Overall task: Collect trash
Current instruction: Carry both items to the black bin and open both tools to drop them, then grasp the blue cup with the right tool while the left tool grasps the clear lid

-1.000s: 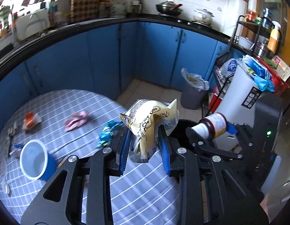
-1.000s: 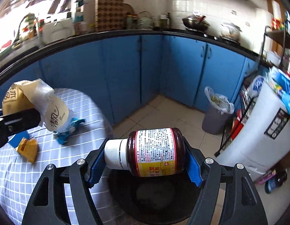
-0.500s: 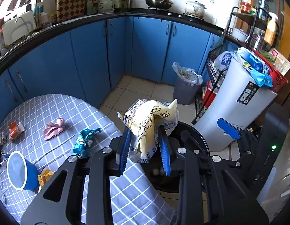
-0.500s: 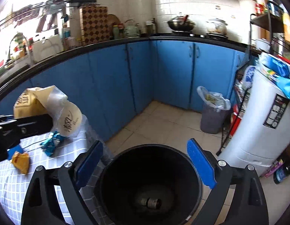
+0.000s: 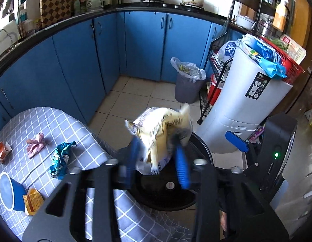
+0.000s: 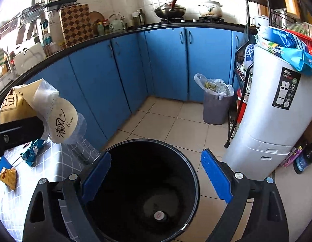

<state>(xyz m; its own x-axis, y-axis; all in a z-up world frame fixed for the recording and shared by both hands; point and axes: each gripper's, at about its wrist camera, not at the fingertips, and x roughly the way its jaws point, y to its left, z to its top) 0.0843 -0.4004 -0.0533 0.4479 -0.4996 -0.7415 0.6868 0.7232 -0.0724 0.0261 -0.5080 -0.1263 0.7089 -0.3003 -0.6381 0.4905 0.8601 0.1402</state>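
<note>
The crumpled yellow-and-clear plastic snack bag (image 5: 162, 135) sits loose between the left gripper (image 5: 157, 161) pads, whose jaws just spread apart, right above the round black bin (image 6: 188, 173). The right gripper (image 6: 156, 179) gapes empty over it.

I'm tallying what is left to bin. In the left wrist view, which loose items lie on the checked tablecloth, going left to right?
Orange-and-white wrapper → blue cup → pink crumpled wrapper → teal foil wrapper.
</note>
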